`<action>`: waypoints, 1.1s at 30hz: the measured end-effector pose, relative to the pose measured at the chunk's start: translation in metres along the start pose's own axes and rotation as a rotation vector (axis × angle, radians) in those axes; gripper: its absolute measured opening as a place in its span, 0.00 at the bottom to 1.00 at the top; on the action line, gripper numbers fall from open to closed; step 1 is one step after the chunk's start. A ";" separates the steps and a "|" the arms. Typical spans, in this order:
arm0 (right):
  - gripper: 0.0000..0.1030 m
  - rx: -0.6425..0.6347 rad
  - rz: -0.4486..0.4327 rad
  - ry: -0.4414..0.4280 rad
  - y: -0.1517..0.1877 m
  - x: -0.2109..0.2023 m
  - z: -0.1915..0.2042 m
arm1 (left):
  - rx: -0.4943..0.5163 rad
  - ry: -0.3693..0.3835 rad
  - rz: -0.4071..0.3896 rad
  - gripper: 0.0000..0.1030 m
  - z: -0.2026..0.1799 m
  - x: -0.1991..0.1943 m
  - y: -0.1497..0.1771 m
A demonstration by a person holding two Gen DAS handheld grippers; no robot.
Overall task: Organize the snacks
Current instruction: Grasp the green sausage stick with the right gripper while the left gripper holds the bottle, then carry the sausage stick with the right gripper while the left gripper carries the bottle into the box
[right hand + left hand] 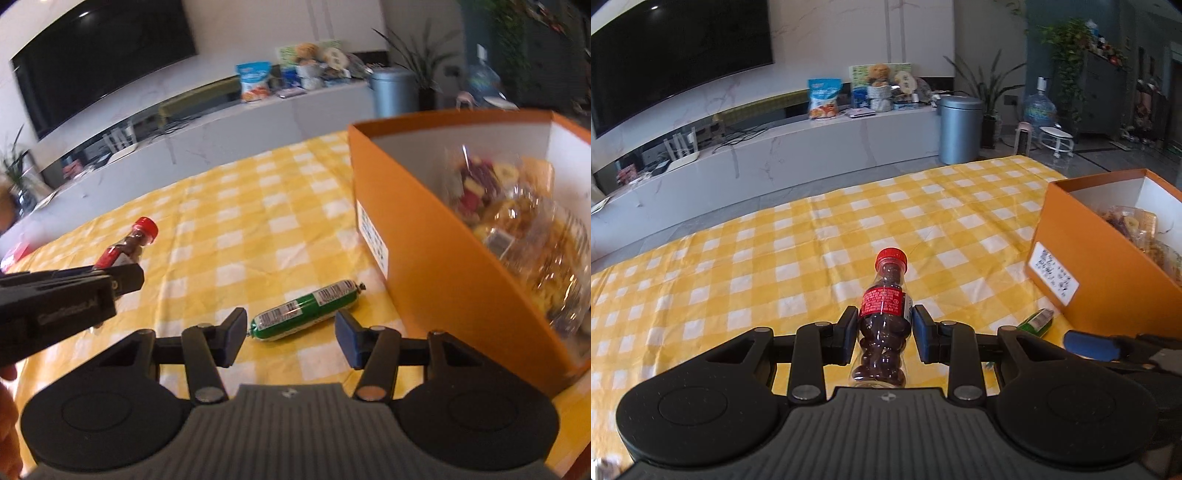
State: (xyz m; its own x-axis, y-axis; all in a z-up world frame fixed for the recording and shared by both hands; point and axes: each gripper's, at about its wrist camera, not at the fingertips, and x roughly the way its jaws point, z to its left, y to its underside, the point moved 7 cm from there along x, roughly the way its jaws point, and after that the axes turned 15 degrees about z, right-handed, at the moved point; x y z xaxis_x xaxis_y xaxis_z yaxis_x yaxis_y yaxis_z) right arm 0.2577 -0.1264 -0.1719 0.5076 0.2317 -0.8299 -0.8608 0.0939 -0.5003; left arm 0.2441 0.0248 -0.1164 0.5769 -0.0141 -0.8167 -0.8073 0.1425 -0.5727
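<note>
My left gripper (885, 334) is shut on a small clear bottle (884, 314) with a red cap and red label, full of dark round candies, held above the yellow checked tablecloth (812, 240). The bottle also shows in the right wrist view (129, 243), sticking out of the left gripper at the left. My right gripper (290, 336) is open, its jaws on either side of a green sausage snack (306, 310) lying on the cloth. The sausage's end shows in the left wrist view (1036, 322). An orange box (424, 236) with bagged snacks inside stands at the right.
The orange box also shows in the left wrist view (1089, 258) at the right. Beyond the table are a white TV bench (775, 147) with snack bags, a grey bin (960, 129) and a water jug (1039, 107).
</note>
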 end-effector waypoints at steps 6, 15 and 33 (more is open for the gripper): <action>0.58 0.181 0.005 0.023 -0.010 0.019 -0.013 | 0.144 0.049 -0.024 0.34 -0.021 -0.006 -0.032; 0.57 0.177 0.026 0.062 -0.017 0.040 -0.006 | 0.261 0.017 -0.021 0.35 -0.041 -0.005 -0.057; 0.21 0.080 -0.024 -0.134 -0.018 -0.006 -0.007 | 0.364 0.019 -0.073 0.35 -0.080 -0.034 -0.081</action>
State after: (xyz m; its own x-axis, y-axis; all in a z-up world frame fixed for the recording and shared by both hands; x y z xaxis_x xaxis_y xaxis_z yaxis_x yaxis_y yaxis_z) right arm 0.2707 -0.1365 -0.1592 0.5228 0.3551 -0.7750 -0.8516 0.1766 -0.4935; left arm 0.2798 -0.0654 -0.0485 0.6263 -0.0555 -0.7776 -0.6647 0.4831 -0.5699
